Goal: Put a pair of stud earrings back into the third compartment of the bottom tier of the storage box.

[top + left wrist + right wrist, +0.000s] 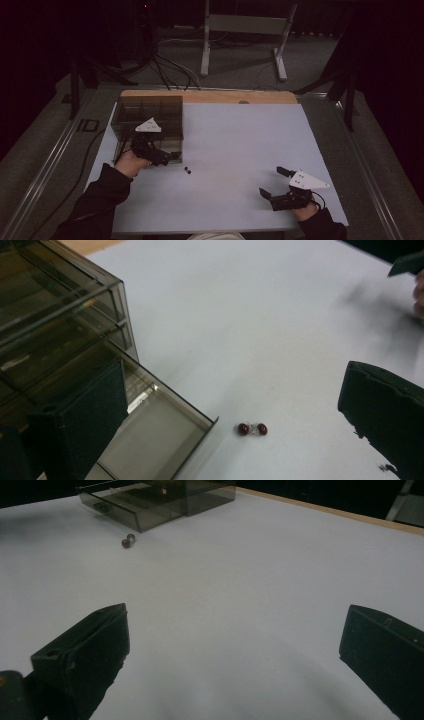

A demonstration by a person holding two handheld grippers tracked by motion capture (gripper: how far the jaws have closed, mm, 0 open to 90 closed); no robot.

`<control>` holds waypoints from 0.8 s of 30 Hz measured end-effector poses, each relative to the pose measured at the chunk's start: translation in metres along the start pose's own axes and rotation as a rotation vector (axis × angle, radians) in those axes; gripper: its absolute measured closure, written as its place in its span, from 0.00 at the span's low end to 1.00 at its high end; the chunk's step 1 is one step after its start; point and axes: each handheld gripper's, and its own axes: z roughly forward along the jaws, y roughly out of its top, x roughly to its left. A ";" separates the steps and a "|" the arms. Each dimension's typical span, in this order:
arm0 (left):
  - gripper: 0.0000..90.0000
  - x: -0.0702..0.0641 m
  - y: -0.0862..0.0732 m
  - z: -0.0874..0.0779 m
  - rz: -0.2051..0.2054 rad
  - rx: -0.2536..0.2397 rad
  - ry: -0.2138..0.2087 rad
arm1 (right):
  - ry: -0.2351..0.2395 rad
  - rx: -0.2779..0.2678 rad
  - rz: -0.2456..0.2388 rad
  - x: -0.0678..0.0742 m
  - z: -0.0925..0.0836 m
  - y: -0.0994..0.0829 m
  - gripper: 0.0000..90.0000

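Note:
A smoked clear drawer cabinet (147,117) stands at the mat's left rear, and its bottom drawer (155,435) is pulled out with nothing in it that I can see. Two small dark red beads (252,429) lie side by side on the mat just right of the drawer's front corner; they are also in the high view (187,170) and far off in the right gripper view (128,540). My left gripper (230,390) is open wide, one jaw over the drawer and the other right of the beads. At the mat's front right my right gripper (272,182) is open and holds nothing.
The white mat (240,145) covers the table, and a wooden strip (210,96) runs along its far edge. Beyond it, a table frame and cables (170,67) are on the dark floor. The cabinet (200,490) and its drawer lie far ahead of the right gripper (235,625).

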 end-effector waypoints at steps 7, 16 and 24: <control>0.01 -0.009 -0.003 0.008 -0.008 -0.033 -0.028 | 0.001 0.000 0.001 0.000 0.000 0.000 0.00; 0.01 -0.026 -0.009 0.021 -0.004 0.015 -0.047 | 0.001 0.002 -0.004 0.000 0.000 0.000 0.00; 0.01 -0.040 -0.016 0.028 0.014 0.014 -0.053 | 0.003 0.000 -0.003 0.000 0.000 0.000 0.00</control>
